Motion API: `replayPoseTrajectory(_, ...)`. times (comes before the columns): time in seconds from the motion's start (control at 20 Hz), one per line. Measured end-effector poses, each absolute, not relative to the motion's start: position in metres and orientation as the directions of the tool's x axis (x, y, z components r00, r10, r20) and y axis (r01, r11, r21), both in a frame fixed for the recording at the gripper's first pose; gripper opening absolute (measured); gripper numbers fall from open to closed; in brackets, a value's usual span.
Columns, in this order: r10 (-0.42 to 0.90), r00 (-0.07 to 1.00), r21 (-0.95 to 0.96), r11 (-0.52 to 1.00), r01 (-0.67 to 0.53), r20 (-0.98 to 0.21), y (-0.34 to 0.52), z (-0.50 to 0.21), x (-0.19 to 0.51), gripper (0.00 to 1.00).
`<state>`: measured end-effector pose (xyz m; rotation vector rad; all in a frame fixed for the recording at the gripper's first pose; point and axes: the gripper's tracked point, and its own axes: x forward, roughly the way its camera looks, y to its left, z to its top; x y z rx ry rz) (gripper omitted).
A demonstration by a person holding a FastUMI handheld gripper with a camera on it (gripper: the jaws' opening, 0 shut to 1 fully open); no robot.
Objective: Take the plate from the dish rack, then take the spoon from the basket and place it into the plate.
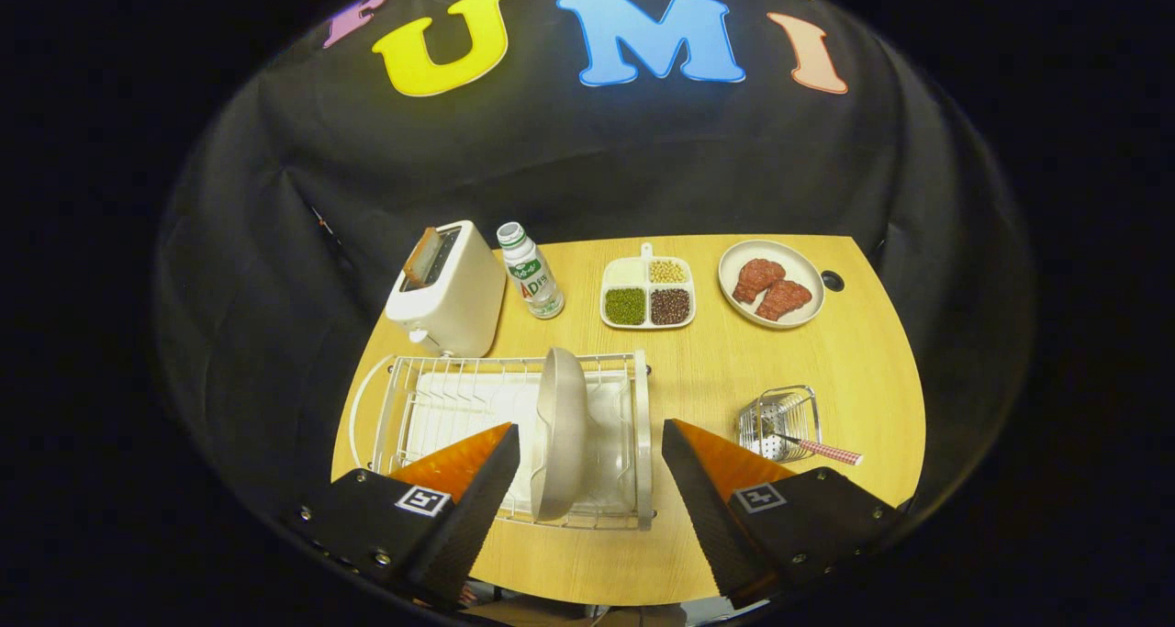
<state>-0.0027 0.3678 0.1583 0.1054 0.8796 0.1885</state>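
Lower centre of the frame, I note the smooth round plate (562, 432) standing on edge in the white wire dish rack (400, 405), between my gripper's (590, 480) 2 wedge-shaped fingers, jaws wide apart, clear of it. At lower right, the perforated metal basket (778, 422) holds the spoon (820, 449), its checked handle projecting over the wooden table (863, 370).

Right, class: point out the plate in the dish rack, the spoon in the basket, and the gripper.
plate (562, 430): gripper view, middle of its upright back face.
spoon (826, 450): gripper view, checked handle sticking out of the basket.
gripper (592, 443): gripper view, midway between its open fingertips, touching nothing.
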Motion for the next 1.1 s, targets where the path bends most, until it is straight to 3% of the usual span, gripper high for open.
replayPoseTrajectory(0.25,0.172,0.546,0.149,0.985,-0.086,-0.820,0.386,0.123,0.014,0.97)
replayPoseTrajectory(0.35,0.157,0.529,0.136,0.988,-0.078,-0.834,0.391,0.111,0.021,0.87)
replayPoseTrajectory(0.7,0.107,0.452,0.093,0.994,-0.052,-0.886,0.398,0.070,0.026,0.87)
replayPoseTrajectory(0.9,0.044,0.411,0.029,0.999,-0.042,-0.911,0.399,0.035,0.020,0.62)
replayPoseTrajectory(1.0,0.026,0.416,0.013,0.999,-0.033,-0.909,0.409,0.045,0.021,0.32)
replayPoseTrajectory(1.1,-0.013,0.425,-0.035,0.998,-0.044,-0.905,0.409,0.047,0.018,0.31)
